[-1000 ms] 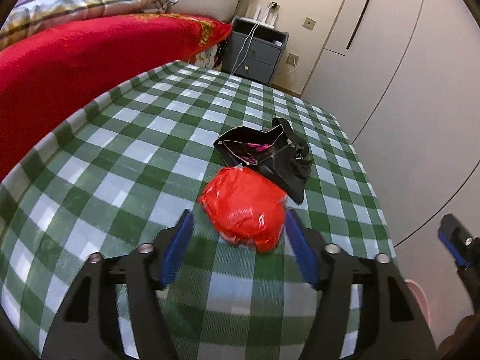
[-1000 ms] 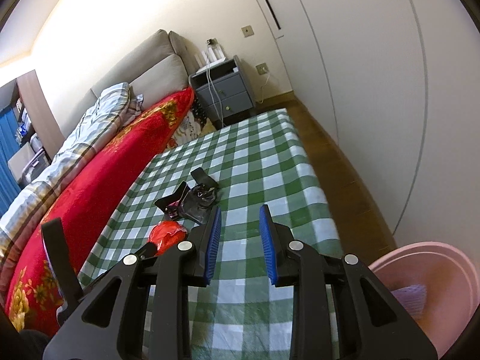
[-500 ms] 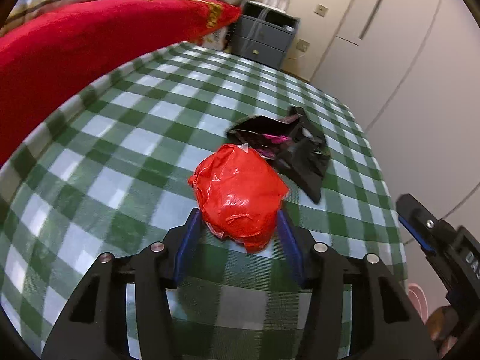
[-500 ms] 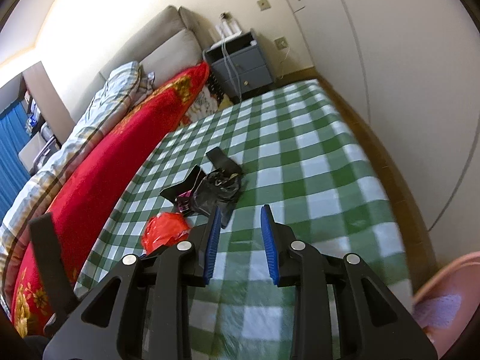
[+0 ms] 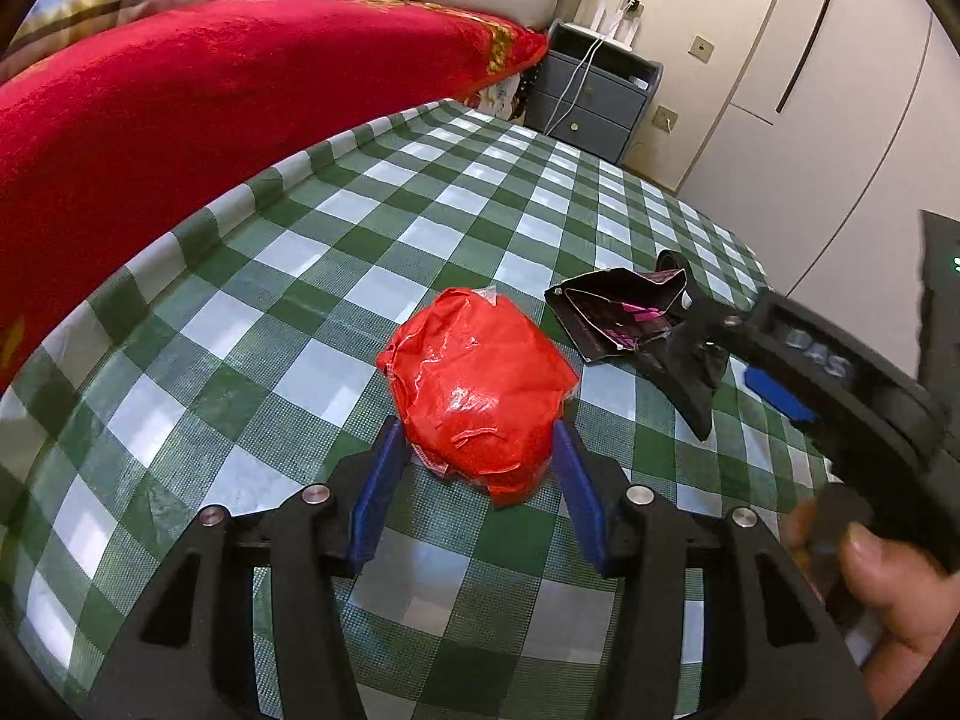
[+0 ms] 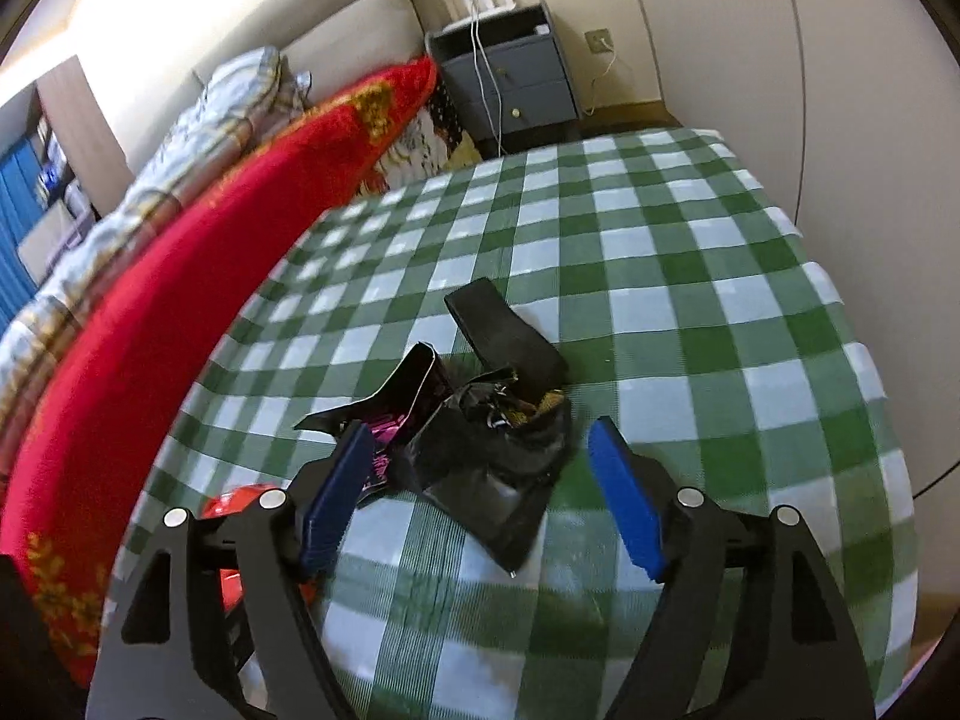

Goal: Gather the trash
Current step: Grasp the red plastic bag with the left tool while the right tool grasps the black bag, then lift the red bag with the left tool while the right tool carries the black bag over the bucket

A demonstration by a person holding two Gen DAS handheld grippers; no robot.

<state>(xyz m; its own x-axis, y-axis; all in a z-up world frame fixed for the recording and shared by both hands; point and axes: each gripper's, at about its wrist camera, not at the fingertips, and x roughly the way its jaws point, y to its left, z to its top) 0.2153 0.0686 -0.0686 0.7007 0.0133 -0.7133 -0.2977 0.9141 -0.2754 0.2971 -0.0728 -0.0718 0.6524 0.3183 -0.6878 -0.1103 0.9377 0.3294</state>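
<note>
A crumpled red plastic bag [image 5: 477, 393] lies on the green checked tablecloth [image 5: 360, 252]. My left gripper [image 5: 477, 468] has closed its blue pads on the bag's near end. A torn black wrapper [image 6: 480, 426] with pink print inside lies to the right of the bag; it also shows in the left wrist view [image 5: 636, 321]. My right gripper [image 6: 480, 468] is open, its blue pads on either side of the wrapper's near end, not touching it. A sliver of the red bag [image 6: 231, 504] shows behind the right gripper's left finger.
A bed with a red blanket [image 5: 150, 96] runs along the table's left side. A grey nightstand [image 6: 510, 84] stands beyond the far end. White wardrobe doors [image 5: 840, 90] lie to the right. The table's right edge [image 6: 864, 360] drops to the floor.
My left gripper closed its pads onto the red bag. My right gripper opened wide and moved forward and down over the black wrapper.
</note>
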